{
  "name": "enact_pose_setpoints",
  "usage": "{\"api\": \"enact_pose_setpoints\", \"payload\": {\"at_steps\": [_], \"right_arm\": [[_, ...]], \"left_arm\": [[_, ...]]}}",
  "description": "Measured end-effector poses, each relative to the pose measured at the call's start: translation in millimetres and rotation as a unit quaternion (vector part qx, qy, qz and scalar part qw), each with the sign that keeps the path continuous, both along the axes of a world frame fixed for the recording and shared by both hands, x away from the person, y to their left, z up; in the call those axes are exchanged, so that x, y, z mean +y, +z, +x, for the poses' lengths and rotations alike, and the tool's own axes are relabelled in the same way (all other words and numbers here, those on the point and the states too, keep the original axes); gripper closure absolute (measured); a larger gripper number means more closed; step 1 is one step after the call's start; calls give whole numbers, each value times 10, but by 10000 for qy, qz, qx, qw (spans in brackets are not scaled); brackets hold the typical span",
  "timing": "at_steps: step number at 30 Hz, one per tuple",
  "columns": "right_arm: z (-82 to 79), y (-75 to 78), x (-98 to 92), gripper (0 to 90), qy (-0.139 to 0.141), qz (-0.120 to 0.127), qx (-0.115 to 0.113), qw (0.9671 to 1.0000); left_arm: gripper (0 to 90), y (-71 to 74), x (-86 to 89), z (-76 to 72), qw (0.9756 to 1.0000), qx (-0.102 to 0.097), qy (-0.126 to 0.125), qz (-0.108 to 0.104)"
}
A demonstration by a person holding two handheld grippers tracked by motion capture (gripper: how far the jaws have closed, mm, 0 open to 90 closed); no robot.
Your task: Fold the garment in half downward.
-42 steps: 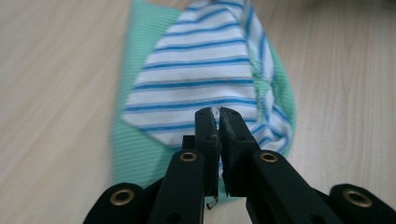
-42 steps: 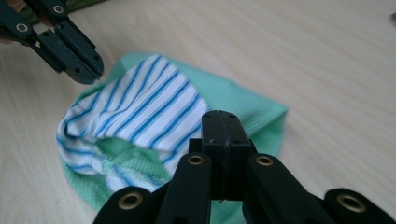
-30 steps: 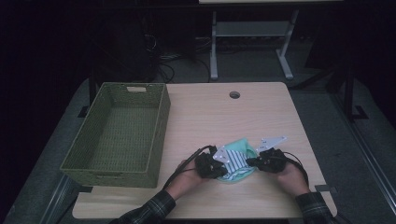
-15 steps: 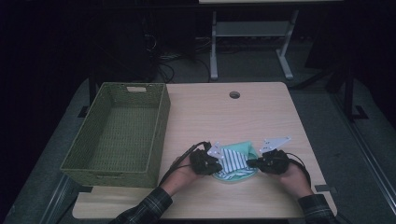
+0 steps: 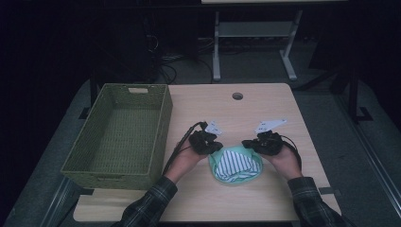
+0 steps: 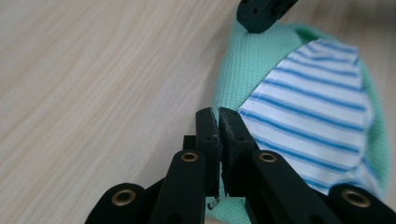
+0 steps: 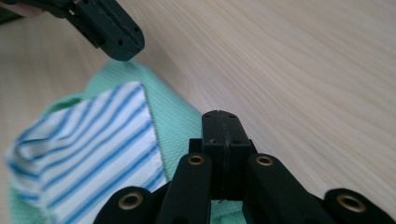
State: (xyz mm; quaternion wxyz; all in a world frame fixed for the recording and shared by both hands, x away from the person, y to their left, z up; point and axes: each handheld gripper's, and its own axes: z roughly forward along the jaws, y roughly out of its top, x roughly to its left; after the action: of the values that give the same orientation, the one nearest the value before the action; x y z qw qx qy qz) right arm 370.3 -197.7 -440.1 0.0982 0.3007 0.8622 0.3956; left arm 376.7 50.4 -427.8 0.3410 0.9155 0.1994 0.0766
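**Both grippers pinched on the far edge of the green cloth, near front of table**

Left gripper [image 6: 218, 122]: jaws stood closed, a sliver of mint-green cloth [image 6: 243, 70] edge caught between the pads. Right gripper [image 7: 223, 128]: jaws pressed flat together, green fabric running under and into them, so it looked clamped on the cloth too. In the high view the left gripper [image 5: 204, 142] and right gripper [image 5: 263, 143] sat at the two far corners of the cloth [image 5: 235, 166], which lay bunched on the table [image 5: 265, 109] close to the person's edge, between the hands. A blue-and-white striped panel [image 5: 235, 164] showed on top, apparently the cloth's other face or a lining folded over; could not tell which.

Risks, as a judgement: the left bite was thin, right at the hem, so a pull up or apart could let that corner slip out and drop. If the hands spread unevenly the cloth would twist or the striped fold would flop back. Trailing cables near the wrists could drag across the fabric.

Room: open tabletop lay beyond the grippers up to the round cable hole [image 5: 237, 96]. The woven green basket [image 5: 163, 118] stood just left of the left hand, its near wall close, so a leftward swing could clip the rim. Table's front edge was near the cloth, little slack for pulling back. Right side had moderate bare wood before the edge.
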Motion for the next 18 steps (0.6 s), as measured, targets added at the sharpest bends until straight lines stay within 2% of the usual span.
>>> {"api": "enact_pose_setpoints", "payload": {"at_steps": [6, 9, 11, 14, 18], "right_arm": [[64, -222, 28, 900, -8, -323, 231, 9992], [72, -241, 21, 900, -29, -292, 292, 9991], [71, -246, 19, 900, -47, -355, 310, 9989], [35, -249, -9, 900, -103, -396, 305, 9987], [32, -256, -21, 900, -104, -281, 285, 9991]], "left_arm": [[883, -183, -39, 59, 9994, 158, -49, 297], [895, -248, -59, 58, 9985, 103, -78, 525], [897, -267, -39, 57, 9986, 124, -54, 505], [898, -267, -24, 40, 9983, 36, -93, 570], [894, -267, -36, 59, 9989, 4, -38, 476]]}}
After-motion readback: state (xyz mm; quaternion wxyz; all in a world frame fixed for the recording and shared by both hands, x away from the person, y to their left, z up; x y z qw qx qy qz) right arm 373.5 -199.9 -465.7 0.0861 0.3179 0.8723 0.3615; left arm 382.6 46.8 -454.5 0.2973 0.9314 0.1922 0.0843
